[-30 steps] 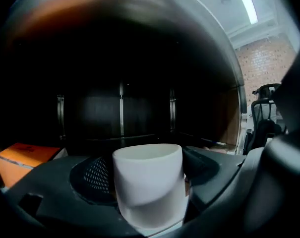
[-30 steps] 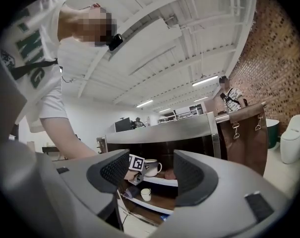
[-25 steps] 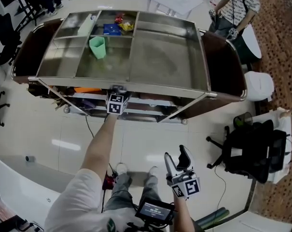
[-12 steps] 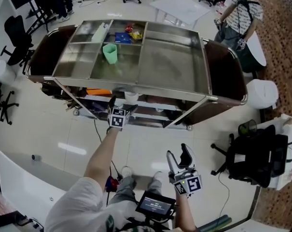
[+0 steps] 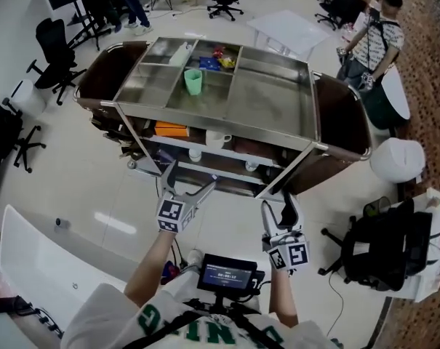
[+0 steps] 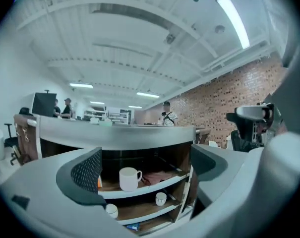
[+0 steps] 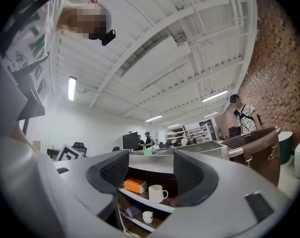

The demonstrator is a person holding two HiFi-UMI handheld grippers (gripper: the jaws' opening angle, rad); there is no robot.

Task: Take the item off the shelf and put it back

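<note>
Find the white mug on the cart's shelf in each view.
Head view: white mug above centre, upper shelf.
Left gripper view: white mug lower centre, upper shelf.
Right gripper view: white mug lower centre, beside an orange box.
Shared landmark: steel cart top directly above it.

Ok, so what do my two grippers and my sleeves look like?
Both the left gripper and the right gripper are pale grey, two-jawed, with dark dimpled pads and a cube of black-and-white square markers each. The left one's jaws are closing, with nothing between them. The shirt is white, short-sleeved, with green lettering.
</note>
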